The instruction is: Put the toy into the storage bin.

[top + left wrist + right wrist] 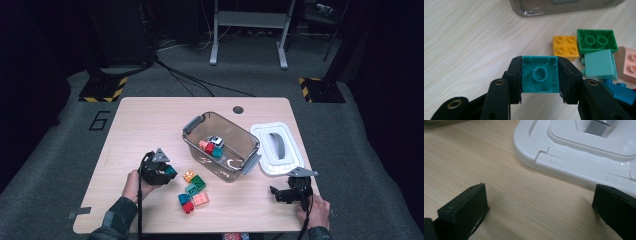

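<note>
My left gripper (539, 78) is shut on a teal brick (539, 75), whose hollow underside faces the camera; both pads press its sides. In the high view that gripper (169, 172) sits left of a loose pile of bricks (194, 191) with the teal brick (171, 171) at its tip. The pile holds an orange brick (565, 47), a green one (597, 40), a pale mint one (600, 64), a pink one (628, 63) and a blue one (621, 91). My right gripper (540, 205) stands open over bare wood beside the white lid (579, 152); in the high view it (276, 192) rests near the front right.
A clear grey bin (197, 145) with grey latches stands mid-table and holds several bricks (212, 145). The white lid (276, 148) lies to its right. The table's front edge (200, 232) runs just below the pile. A cable hole (238, 109) marks the far side.
</note>
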Demonstrator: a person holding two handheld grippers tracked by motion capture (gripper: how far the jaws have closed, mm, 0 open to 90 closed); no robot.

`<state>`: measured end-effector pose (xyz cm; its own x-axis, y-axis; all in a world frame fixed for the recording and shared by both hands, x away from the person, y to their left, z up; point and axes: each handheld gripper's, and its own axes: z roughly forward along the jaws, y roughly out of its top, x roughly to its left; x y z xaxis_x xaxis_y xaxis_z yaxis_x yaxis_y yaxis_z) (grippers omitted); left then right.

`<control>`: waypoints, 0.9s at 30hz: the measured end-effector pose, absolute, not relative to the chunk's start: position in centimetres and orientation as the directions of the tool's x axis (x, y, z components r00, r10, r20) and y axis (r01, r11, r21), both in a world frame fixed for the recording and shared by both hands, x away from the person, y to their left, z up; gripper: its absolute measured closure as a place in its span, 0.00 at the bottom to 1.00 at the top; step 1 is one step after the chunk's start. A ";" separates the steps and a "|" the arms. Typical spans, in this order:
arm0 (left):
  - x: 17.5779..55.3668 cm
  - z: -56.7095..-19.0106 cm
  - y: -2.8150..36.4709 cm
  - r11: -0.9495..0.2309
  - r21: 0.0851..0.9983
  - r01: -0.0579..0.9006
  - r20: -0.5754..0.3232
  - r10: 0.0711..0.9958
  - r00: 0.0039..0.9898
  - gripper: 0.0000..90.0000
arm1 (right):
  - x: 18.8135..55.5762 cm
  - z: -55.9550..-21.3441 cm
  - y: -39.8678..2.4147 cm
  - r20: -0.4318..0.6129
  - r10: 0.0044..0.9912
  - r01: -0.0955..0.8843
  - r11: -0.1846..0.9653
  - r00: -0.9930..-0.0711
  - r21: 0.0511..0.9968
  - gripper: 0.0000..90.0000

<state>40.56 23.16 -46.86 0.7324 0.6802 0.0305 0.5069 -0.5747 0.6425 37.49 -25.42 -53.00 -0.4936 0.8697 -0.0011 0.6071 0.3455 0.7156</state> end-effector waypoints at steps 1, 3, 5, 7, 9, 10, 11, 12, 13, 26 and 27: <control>40.7 -46.6 23.2 -0.575 0.642 0.507 0.027 0.679 0.734 0.66 | 37.5 -53.0 -25.4 0.000 0.868 0.610 0.349 -0.496 0.711 0.00; 40.8 -46.0 23.1 -0.570 0.652 0.500 0.039 0.684 0.729 0.66 | 37.5 -53.0 -25.4 -0.005 0.870 0.606 0.347 -0.493 0.715 0.00; 41.1 -45.5 23.1 -0.562 0.659 0.500 0.039 0.689 0.724 0.66 | 37.5 -53.0 -25.4 0.001 0.868 0.611 0.349 -0.497 0.710 0.00; 41.3 -45.0 23.2 -0.556 0.665 0.499 0.038 0.692 0.720 0.66 | 37.5 -53.0 -25.5 -0.005 0.868 0.607 0.350 -0.496 0.713 0.00; 41.5 -44.6 23.2 -0.550 0.666 0.503 0.039 0.700 0.714 0.66 | 37.5 -53.0 -25.4 -0.001 0.869 0.608 0.347 -0.495 0.714 0.00; 41.6 -44.4 23.3 -0.540 0.673 0.506 0.035 0.706 0.708 0.66 | 37.5 -53.0 -25.5 -0.004 0.869 0.607 0.349 -0.495 0.714 0.00; 41.6 -44.2 23.3 -0.535 0.677 0.505 0.034 0.709 0.705 0.66 | 37.5 -53.0 -25.4 0.000 0.869 0.608 0.347 -0.496 0.714 0.00; 41.6 -44.0 23.4 -0.529 0.680 0.507 0.036 0.715 0.698 0.66 | 37.5 -53.0 -25.5 -0.002 0.869 0.607 0.348 -0.495 0.714 0.00; 41.8 -43.7 23.5 -0.529 0.683 0.503 0.037 0.713 0.701 0.66 | 37.5 -53.0 -25.5 -0.001 0.868 0.608 0.348 -0.496 0.714 0.00; 43.0 -39.8 23.7 -0.491 0.733 0.471 0.055 0.733 0.677 0.66 | 37.5 -53.0 -25.4 0.000 0.869 0.608 0.347 -0.495 0.714 0.00; 43.1 -39.5 23.7 -0.498 0.729 0.470 0.060 0.731 0.680 0.66 | 37.5 -53.0 -25.5 -0.005 0.869 0.607 0.350 -0.495 0.714 0.00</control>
